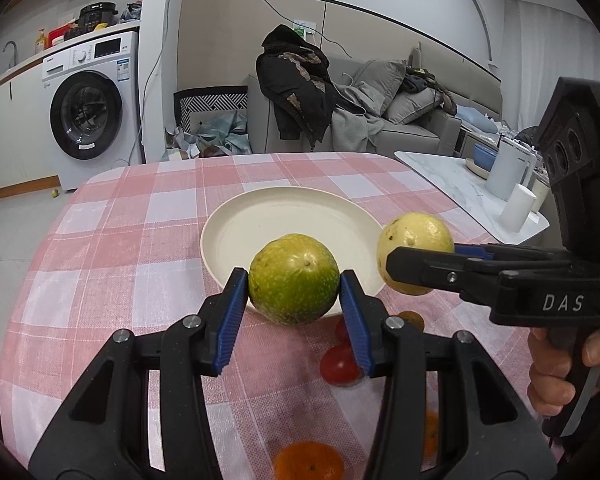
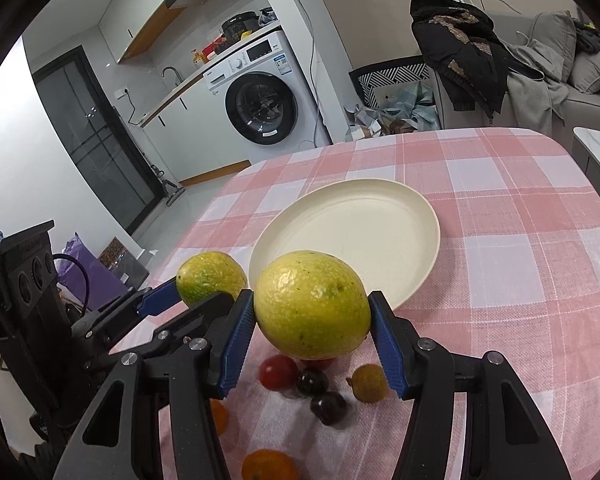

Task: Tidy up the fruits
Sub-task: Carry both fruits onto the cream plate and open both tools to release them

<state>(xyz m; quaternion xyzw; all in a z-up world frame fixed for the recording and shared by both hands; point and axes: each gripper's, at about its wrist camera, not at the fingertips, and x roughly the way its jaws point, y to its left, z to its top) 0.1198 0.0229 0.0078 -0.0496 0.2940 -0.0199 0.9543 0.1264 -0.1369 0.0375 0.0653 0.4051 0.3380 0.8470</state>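
Beyond my jaws the plate [image 2: 380,216] lies bare and reachable; small fruits [image 2: 328,392] crowd the tabletop [image 2: 520,240] before the plate, perhaps blocking any descent.

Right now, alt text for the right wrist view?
The right gripper holds a round yellow-green fruit between its blue-padded fingers, above a pink checked tablecloth and near an empty cream round plate. At left, the left gripper holds a greener round fruit; small fruits lie below.
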